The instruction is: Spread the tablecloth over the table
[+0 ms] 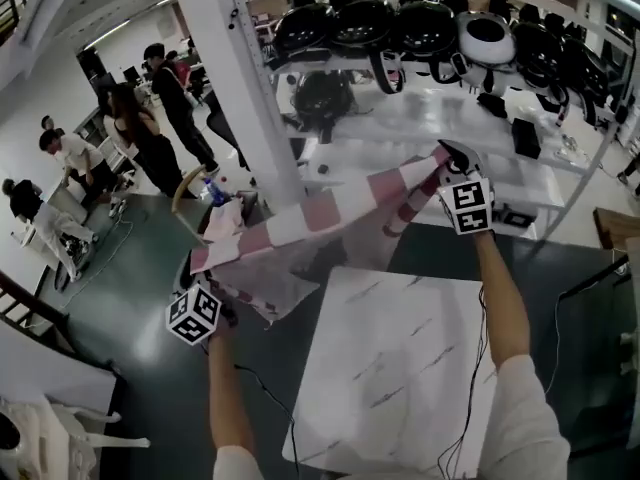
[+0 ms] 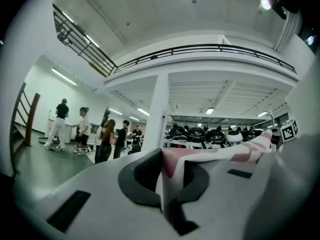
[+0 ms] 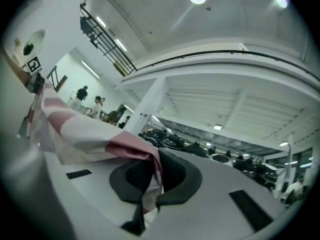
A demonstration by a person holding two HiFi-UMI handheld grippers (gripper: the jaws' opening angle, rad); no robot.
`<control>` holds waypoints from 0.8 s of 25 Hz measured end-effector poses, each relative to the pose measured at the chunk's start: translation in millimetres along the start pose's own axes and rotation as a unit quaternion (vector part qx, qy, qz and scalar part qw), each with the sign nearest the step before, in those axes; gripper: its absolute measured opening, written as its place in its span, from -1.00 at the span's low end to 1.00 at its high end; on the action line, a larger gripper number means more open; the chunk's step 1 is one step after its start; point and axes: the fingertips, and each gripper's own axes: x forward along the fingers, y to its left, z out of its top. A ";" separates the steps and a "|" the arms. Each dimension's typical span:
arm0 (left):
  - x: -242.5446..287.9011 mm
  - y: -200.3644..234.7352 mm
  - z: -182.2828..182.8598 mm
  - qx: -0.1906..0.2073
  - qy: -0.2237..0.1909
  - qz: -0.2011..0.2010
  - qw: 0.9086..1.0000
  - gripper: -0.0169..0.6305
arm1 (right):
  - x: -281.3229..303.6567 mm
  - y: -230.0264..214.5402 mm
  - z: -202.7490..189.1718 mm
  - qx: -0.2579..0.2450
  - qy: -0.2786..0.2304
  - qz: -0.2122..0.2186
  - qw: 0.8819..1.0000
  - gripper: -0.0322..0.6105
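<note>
A pink-and-white checked tablecloth (image 1: 320, 213) hangs stretched in the air between my two grippers, beyond the far edge of the white marble-look table (image 1: 400, 368). My left gripper (image 1: 205, 293) is shut on one corner of the cloth at the lower left. My right gripper (image 1: 450, 163) is shut on the other corner, higher and to the right. In the left gripper view the tablecloth (image 2: 172, 161) is pinched between the jaws and runs off to the right. In the right gripper view the tablecloth (image 3: 135, 151) is pinched too and trails away to the left.
A white pillar (image 1: 245, 88) stands just behind the cloth. Shelving (image 1: 420, 28) with dark helmets fills the back. Several people (image 1: 160, 118) stand at the left on the green floor. A white chair (image 1: 40, 438) is at the lower left.
</note>
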 end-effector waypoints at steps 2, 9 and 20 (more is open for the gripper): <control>16.7 -54.3 -19.9 0.011 0.013 -0.043 0.999 -0.87 | -53.5 -59.9 -30.6 -0.031 0.029 -0.037 0.998 -0.84; 24.0 -190.0 -82.2 0.069 0.051 -0.143 0.986 -0.87 | -216.0 -146.9 -98.9 -0.158 0.120 -0.092 0.976 -0.84; -64.6 -283.3 -104.7 0.170 0.078 -0.238 0.953 -0.87 | -401.9 -167.7 -145.0 -0.228 0.228 -0.096 0.942 -0.84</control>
